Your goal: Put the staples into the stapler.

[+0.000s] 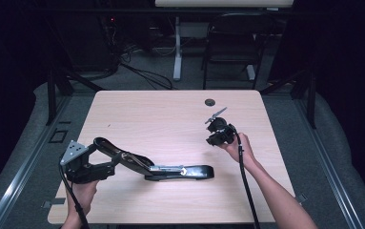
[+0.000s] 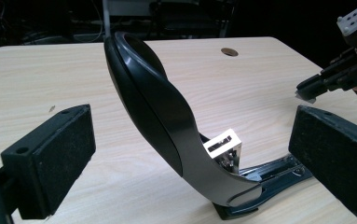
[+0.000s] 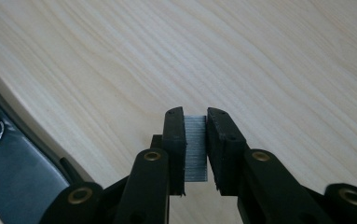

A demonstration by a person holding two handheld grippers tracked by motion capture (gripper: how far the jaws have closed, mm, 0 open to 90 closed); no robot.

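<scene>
A black stapler (image 1: pixel 170 171) lies swung open on the wooden table (image 1: pixel 161 114), its base flat and its top arm (image 2: pixel 153 102) raised toward the left. The metal staple channel (image 2: pixel 223 144) is exposed at the hinge. My left gripper (image 2: pixel 195 158) is open, its pads wide apart on either side of the raised arm without touching it. Right of the stapler, a little above the table, my right gripper (image 1: pixel 212 139) is shut on a grey strip of staples (image 3: pixel 195 144). The stapler's base (image 3: pixel 8 163) shows at the left of the right gripper view.
A round cable hole (image 1: pixel 210 102) sits near the table's far edge. Behind the table stand a black chair (image 1: pixel 232 43) and a desk leg (image 1: pixel 177 47), with cables on the floor. The person's forearms come in from the near edge.
</scene>
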